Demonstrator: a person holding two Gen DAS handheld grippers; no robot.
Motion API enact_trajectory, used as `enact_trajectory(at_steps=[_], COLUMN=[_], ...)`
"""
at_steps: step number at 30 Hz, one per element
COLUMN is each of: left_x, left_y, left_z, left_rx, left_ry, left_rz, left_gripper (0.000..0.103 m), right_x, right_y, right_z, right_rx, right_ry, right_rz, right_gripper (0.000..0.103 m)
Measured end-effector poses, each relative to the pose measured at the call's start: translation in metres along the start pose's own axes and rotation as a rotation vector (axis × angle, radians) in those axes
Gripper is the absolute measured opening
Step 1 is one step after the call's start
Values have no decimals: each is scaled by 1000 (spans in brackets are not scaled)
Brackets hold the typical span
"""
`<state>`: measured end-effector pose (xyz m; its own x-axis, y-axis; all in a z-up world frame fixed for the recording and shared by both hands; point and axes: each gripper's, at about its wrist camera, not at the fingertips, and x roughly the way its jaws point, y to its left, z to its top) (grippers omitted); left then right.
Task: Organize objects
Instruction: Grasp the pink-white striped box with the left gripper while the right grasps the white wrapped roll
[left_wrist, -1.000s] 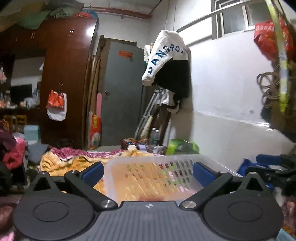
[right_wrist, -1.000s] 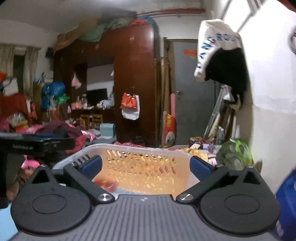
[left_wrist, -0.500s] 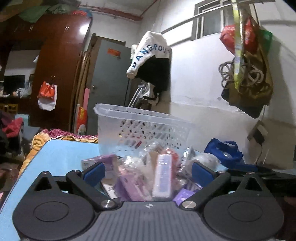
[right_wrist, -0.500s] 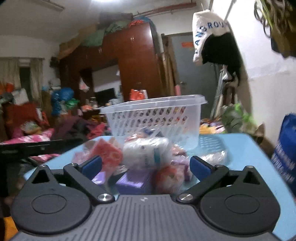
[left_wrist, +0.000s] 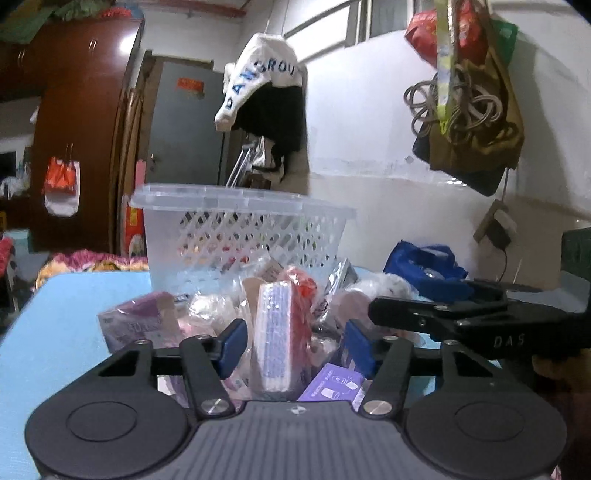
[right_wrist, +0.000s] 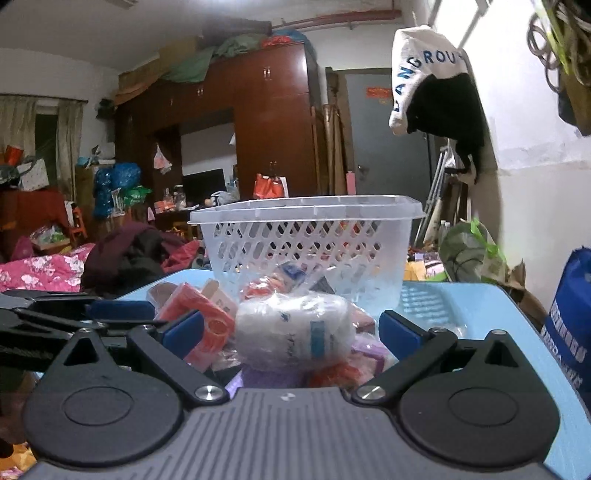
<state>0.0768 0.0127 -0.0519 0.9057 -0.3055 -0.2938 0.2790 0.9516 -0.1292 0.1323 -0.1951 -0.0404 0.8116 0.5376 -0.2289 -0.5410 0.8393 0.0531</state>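
A clear plastic lattice basket (left_wrist: 243, 236) (right_wrist: 306, 251) stands on the light blue table (left_wrist: 55, 332) behind a heap of small packets. My left gripper (left_wrist: 291, 345) is partly closed around an upright white-and-purple packet (left_wrist: 275, 336), with small gaps at each pad. My right gripper (right_wrist: 291, 330) is open, its pads either side of a white wrapped roll (right_wrist: 295, 336). A red packet (right_wrist: 201, 317) lies left of the roll, a purple box (left_wrist: 332, 382) by my left gripper's right pad. The right gripper's arm (left_wrist: 461, 325) shows in the left wrist view.
A blue bag (left_wrist: 424, 266) (right_wrist: 569, 325) sits at the table's right edge by the white wall. A pink packet (left_wrist: 136, 321) lies at the heap's left. Behind are a dark wardrobe (right_wrist: 273, 129), a grey door (left_wrist: 184, 147), piled clothes (right_wrist: 129, 254).
Both grippers have dropped from above the basket down to table level in front of it. The left jaws have narrowed around the upright packet. The heap now lies between the jaws.
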Motion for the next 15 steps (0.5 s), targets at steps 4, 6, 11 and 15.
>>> enact_trajectory(at_steps=[4, 6, 11, 15], left_x=[9, 11, 15, 13], left_y=[5, 6, 11, 14], left_z=[-1, -3, -5, -7], left_rx=[-16, -12, -32, -44], left_ry=[41, 47, 56, 39], left_rz=[11, 21, 23, 17], left_gripper=[55, 55, 40, 38], right_x=[6, 8, 12, 12], right_y=[3, 4, 2, -2], right_z=[-3, -6, -10, -9], right_rx=[-9, -24, -20, 2], right_ry=[22, 32, 46, 42], right_rz=[17, 16, 35, 34], right_gripper=[103, 103, 97, 74])
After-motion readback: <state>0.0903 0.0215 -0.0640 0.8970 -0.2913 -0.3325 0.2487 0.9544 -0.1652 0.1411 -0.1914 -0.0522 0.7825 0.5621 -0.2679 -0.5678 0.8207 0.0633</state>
